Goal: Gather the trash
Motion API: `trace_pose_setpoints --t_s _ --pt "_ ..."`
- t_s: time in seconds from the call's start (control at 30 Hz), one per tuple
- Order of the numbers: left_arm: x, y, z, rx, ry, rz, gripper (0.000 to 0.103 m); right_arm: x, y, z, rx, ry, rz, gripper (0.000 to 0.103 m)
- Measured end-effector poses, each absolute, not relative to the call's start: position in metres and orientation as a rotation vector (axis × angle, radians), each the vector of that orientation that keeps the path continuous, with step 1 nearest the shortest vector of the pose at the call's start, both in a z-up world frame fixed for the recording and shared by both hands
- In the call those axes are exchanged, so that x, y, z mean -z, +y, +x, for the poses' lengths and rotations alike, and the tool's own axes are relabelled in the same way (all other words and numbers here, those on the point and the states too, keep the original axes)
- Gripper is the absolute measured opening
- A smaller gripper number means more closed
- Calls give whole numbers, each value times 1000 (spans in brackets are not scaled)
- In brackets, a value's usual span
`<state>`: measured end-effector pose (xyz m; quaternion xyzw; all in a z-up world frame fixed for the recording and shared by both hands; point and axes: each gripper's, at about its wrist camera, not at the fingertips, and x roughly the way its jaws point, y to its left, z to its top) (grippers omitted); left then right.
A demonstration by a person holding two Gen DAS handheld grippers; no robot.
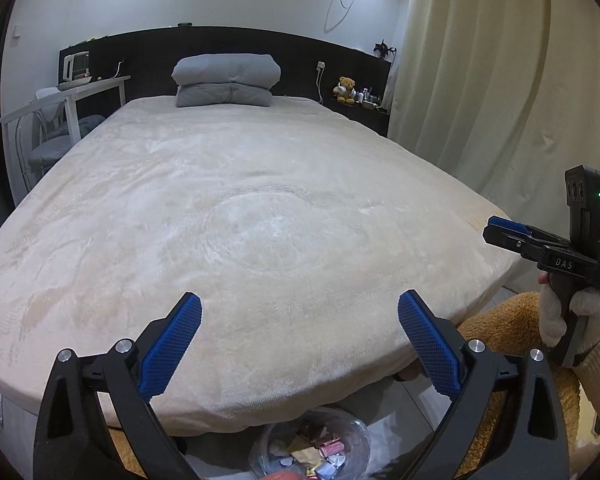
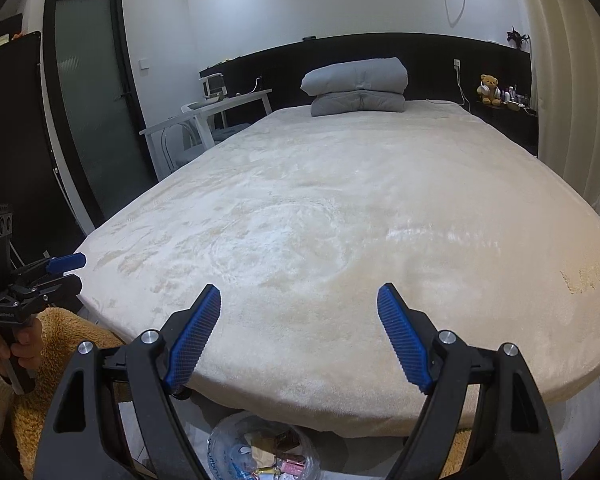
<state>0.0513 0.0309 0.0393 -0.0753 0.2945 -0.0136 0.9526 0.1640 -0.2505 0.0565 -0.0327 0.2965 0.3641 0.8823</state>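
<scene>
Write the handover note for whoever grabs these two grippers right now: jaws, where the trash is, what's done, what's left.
Left gripper: open, nothing between the jaws, held above the foot of the bed.
Right gripper: open, empty too, beside the left one at the same end.
Trash: wrappers and scraps lie in the clear plastic bag on the floor just below the bed's edge, under both grippers.
Done: no loose trash shows on the bed cover in either view.
Left: likely check the floor around the bag, which is mostly hidden, then close or carry off the bag.
</scene>
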Motion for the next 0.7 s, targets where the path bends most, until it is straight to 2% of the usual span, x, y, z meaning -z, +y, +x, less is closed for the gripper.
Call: trace_pose_setpoints --t_s 0.07,0.1,0.43,0.6,0.7 --pt "-44 31 56 30 588 -137 96 -59 -251 168 -757 602 -57 96" --pt "-46 30 58 32 581 -130 96 -61 -251 169 -754 594 -60 98" --pt "-34 37 75 39 544 -108 96 -50 -247 173 -744 479 -136 98" --pt "-11 48 81 39 546 -152 96 -44 -251 176 -734 480 -106 98" --pt "-16 46 75 54 506 -145 96 -44 -252 175 -726 475 -96 98"
